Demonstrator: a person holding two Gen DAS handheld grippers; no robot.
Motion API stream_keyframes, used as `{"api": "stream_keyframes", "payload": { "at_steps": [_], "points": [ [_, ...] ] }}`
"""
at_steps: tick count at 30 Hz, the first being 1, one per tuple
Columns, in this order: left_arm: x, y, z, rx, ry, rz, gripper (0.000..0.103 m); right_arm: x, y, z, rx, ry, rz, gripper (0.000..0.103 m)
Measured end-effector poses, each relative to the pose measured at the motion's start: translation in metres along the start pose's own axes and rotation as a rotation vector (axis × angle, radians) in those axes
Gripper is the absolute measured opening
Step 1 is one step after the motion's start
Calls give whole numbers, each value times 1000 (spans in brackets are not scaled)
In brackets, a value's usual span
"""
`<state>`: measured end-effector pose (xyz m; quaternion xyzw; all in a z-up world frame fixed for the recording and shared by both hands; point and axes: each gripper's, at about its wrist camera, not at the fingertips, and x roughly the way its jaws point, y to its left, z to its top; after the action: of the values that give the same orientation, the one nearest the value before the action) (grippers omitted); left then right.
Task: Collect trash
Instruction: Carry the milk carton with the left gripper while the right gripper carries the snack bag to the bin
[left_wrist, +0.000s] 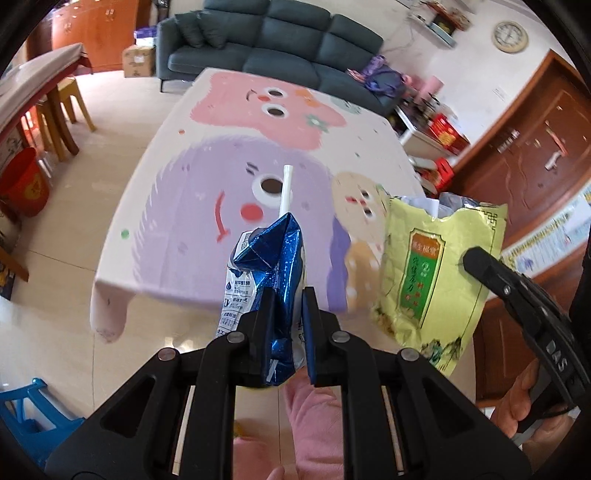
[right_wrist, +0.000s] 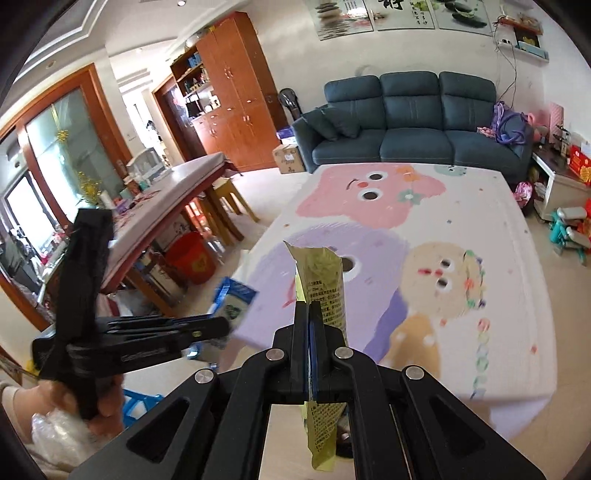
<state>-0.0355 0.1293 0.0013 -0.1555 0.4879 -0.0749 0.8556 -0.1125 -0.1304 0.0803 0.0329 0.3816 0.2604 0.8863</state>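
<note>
The crushed blue carton (left_wrist: 275, 280) with a white straw (left_wrist: 285, 190) standing out of its top is clamped between the fingers of the left gripper (left_wrist: 288, 325), in the air in front of the near edge of the surface (left_wrist: 192, 184). Its lower end is hidden behind the fingers, and the small print on its white side is too blurred to read. Just beside it, on the right, hangs the yellow bag (left_wrist: 437, 275) with a torn open top; something pale shows inside, but I cannot tell what it is. The right gripper (right_wrist: 309, 332) is pinched tight on one edge of this bag (right_wrist: 325, 291), so in the right wrist view only a narrow strip of it is seen. The surface has a cloth with cartoon faces in pink, purple and cream. Behind it stands a dark sofa (left_wrist: 273, 40). The person's hand (right_wrist: 107, 402) is partly cut off at the frame edge.
</note>
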Motion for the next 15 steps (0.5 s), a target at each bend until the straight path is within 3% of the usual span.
{"api": "stream_keyframes", "payload": {
  "at_steps": [8, 15],
  "points": [
    [-8, -1, -51, 12, 92, -45, 11, -25, 40, -69, 9, 110, -6, 0],
    [28, -7, -92, 21, 197, -34, 11, 10, 12, -98, 71, 213, -22, 0]
  ]
}}
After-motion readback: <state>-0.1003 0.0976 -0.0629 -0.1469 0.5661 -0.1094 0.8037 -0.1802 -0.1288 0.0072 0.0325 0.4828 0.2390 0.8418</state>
